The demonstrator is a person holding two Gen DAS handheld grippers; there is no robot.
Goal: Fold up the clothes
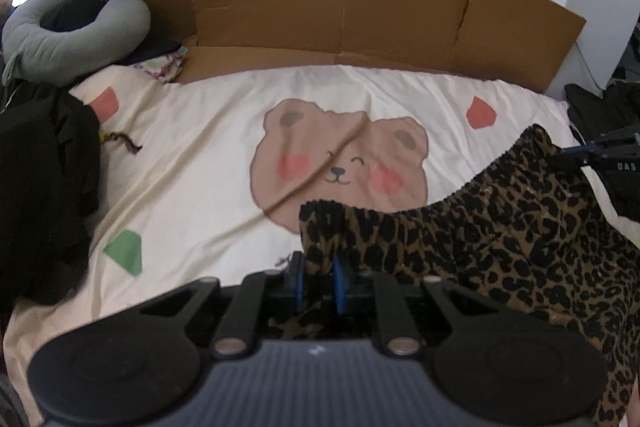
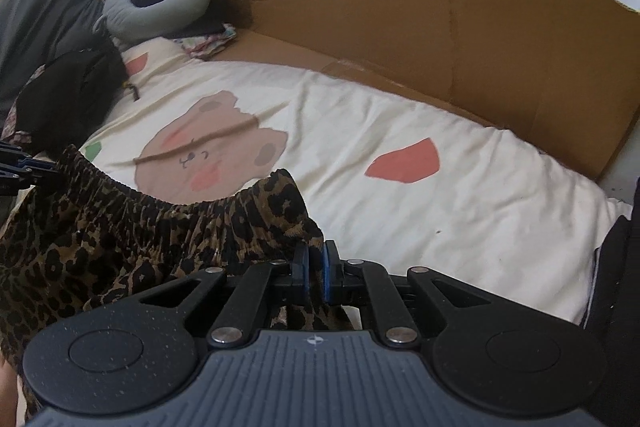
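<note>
Leopard-print garment [image 1: 500,227] is held up above the bed by its gathered elastic waistband, which is stretched in a sagging line between the two grippers. The left gripper [image 1: 319,285] is seen pressed together on one end of the waistband, cloth being pinched between its blue pads [image 1: 341,287], and the rest of the fabric is draped to the right and downward. In the right wrist view the right gripper [image 2: 315,273] is likewise clamped on the other end of the band, with the garment [image 2: 120,247] hanging away to the left. Each gripper is glimpsed at the edge of the other's view, gripping the far corner. Beneath the garment a cream bedcover [image 1: 200,147] printed with a bear face [image 1: 340,163] and coloured patches is spread over the bed. A dark pile of clothes [image 1: 44,195] is heaped at the left edge. Behind it a grey neck pillow [image 1: 80,35] is laid, and a cardboard wall [image 1: 340,7] is stood along the far side of the bed.
</note>
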